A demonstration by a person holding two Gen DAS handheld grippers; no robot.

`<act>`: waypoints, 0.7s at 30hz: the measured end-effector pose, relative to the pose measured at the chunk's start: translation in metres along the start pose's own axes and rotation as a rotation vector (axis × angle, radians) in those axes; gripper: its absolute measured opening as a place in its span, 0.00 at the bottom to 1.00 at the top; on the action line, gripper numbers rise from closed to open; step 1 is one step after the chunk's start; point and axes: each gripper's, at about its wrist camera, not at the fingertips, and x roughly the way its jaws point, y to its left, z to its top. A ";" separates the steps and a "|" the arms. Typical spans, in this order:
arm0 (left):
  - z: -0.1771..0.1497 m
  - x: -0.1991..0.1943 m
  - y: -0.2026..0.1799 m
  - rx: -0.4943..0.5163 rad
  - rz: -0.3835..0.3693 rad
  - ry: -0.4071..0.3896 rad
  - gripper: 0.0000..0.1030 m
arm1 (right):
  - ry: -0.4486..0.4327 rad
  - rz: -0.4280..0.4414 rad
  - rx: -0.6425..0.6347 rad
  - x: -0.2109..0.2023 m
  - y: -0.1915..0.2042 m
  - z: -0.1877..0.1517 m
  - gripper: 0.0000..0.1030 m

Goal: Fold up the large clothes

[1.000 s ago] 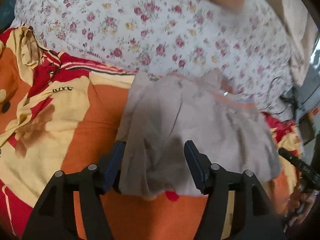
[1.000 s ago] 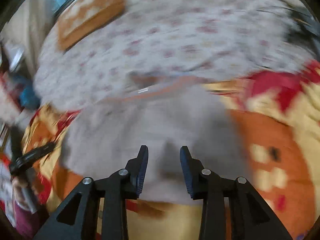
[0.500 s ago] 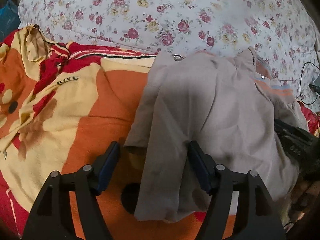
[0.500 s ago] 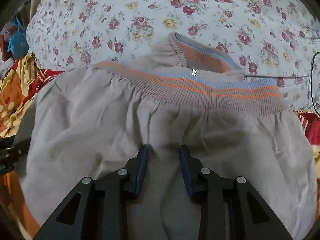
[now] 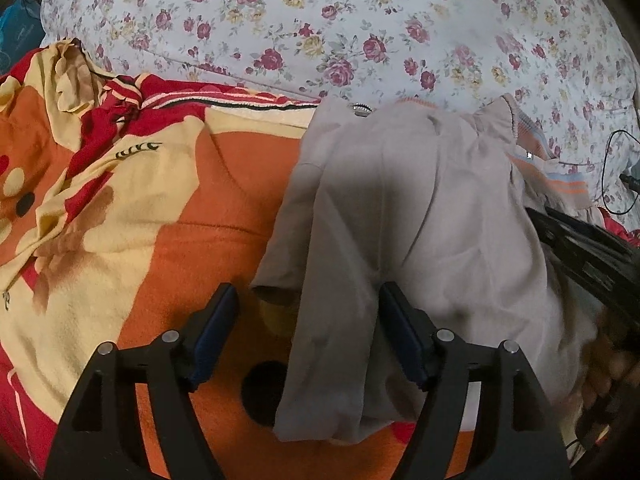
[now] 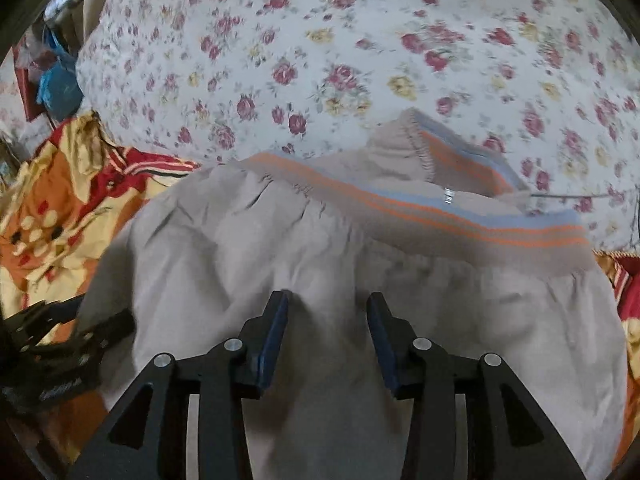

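Clearly, the grey garment (image 5: 420,216) lay spread on the bed, partly on the orange, yellow and red cartoon blanket (image 5: 132,200) and partly against the white floral quilt (image 5: 360,32) behind it. Its ribbed band (image 6: 460,224), striped in orange and pale blue, ran along the far edge next to the quilt, with a small metal zipper pull (image 6: 447,195) just beyond it.

The left tool (image 5: 308,332) pointed down at the near left corner of the garment. Its jaws were opening; a narrow fold of grey cloth hung between them, lying against the right pad while the left pad stood clear over the blanket, so nothing was pinched.

The right tool (image 6: 326,332) hovered over the middle of the garment, short of the band. Its jaws were opening too, with a low ridge of grey cloth between the blue pads; neither pad appeared to press on it.

Each tool showed at the edge of the other's view, at opposite sides of the garment. A thin black cable (image 5: 612,172) lay on the quilt at far right.
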 end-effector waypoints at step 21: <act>0.001 0.004 -0.002 -0.013 0.008 0.012 0.78 | -0.040 -0.026 0.197 -0.041 -0.082 -0.041 0.39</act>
